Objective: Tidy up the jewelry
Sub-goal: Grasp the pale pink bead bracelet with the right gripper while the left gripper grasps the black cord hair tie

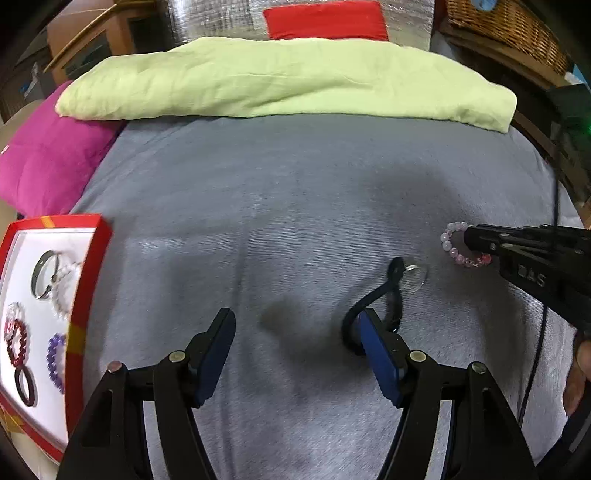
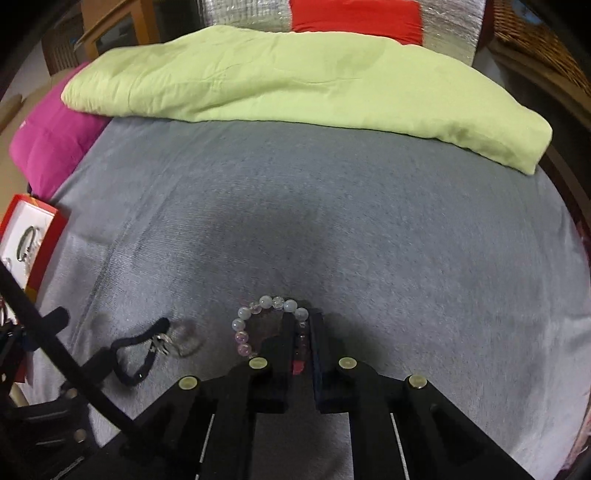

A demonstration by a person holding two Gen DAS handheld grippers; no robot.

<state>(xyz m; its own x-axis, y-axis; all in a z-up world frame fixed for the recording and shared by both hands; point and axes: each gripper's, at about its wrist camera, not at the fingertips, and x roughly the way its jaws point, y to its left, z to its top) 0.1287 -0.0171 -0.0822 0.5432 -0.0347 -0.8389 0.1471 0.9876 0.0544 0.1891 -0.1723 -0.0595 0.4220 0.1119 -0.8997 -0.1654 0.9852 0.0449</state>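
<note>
On the side of the right gripper (image 2: 301, 332) we're reading raised letters, roughly "DAS", only partly legible in the left wrist view. Its jaws are sitting together, clamped on the pale pink and clear round-bead bracelet (image 2: 258, 317), which is lying on the grey ribbed fabric sheet (image 2: 406, 240). The left gripper (image 1: 297, 332) is hovering w/ its blue-padded jaws apart, nothing between the pads; its right finger is sitting just over the black cord bracelet w/ a small silver charm (image 1: 388, 295). Touching that cord we're seeing 1 clear glass-like ring (image 1: 413, 277).

At far left the red-rimmed, white-lined cardboard box (image 1: 92, 266) is holding approx. 6 pieces: 1 silver metal bangle (image 1: 44, 273), 1 clear bead bracelet (image 1: 64, 291), 1 dark red bead bracelet (image 1: 16, 341), 1 purple bead bracelet (image 1: 55, 358), 1 dark plain ring-shaped bangle (image 1: 26, 384), plus 1 pale bead piece we can't make out well.

Behind the sheet: 1 folded lime-green blanket (image 1: 288, 81), 1 magenta cushion (image 1: 48, 166), 1 red pillow (image 1: 325, 18).
</note>
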